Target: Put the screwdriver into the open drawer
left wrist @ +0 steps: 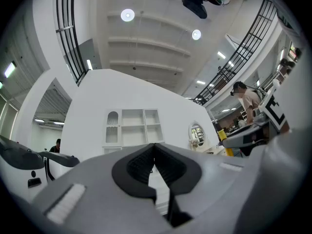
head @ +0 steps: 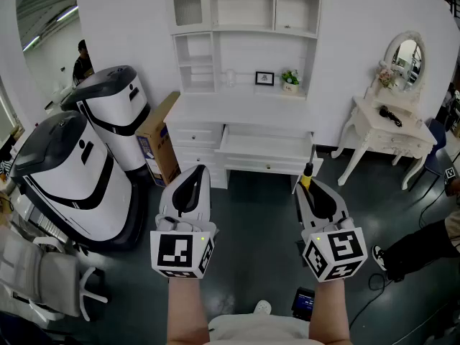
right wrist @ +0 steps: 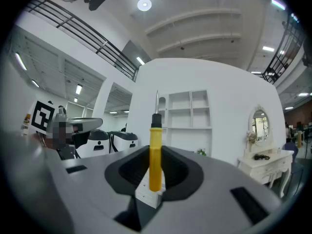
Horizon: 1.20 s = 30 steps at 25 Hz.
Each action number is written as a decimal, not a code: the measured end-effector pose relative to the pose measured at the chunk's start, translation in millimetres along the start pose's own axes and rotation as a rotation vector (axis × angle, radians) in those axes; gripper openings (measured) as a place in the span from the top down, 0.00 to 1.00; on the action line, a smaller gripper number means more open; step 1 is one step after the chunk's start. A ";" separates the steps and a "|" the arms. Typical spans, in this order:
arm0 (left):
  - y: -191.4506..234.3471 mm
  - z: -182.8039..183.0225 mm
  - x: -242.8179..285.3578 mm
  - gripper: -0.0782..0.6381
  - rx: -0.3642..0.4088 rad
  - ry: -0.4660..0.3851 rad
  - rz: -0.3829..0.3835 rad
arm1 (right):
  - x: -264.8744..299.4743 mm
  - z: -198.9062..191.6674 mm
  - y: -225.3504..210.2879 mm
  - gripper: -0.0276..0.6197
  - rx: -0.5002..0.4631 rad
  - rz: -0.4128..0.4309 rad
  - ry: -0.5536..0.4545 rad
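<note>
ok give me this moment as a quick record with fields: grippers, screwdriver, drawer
left gripper: jaws together, nothing between them
right gripper: shut on the screwdriver, yellow handle between the jaws, shaft sticking out past them
drawer: open, in the white desk, ahead of both grippers
screwdriver in drawer: not yet, held short of it
nearby: cardboard box left of the desk, dressing table to its right

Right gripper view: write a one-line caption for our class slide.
The right gripper grips a yellow-handled screwdriver, its tip pointing toward a white shelf unit.
</note>
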<state>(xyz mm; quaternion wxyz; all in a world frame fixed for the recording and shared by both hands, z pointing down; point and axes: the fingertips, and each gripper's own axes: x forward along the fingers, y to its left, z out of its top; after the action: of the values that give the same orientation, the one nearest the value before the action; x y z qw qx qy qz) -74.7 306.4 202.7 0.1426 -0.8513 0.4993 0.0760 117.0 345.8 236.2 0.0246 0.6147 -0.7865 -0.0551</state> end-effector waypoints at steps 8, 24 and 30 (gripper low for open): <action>-20.1 -3.4 20.7 0.88 -0.004 -0.004 0.043 | 8.6 -3.9 -30.7 0.83 -0.003 0.045 -0.017; -20.9 -42.7 70.3 0.88 -0.005 0.051 0.040 | 51.7 -37.9 -70.1 0.83 0.044 0.037 0.031; 11.8 -57.6 120.8 0.88 -0.030 0.045 0.042 | 97.6 -40.7 -92.4 0.83 0.051 0.000 0.041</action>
<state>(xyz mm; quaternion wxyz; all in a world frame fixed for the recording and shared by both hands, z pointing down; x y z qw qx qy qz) -26.5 182.6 222.6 0.1167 -0.8442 0.5188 0.0671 186.7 226.9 263.0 0.0250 0.6162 -0.7869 -0.0222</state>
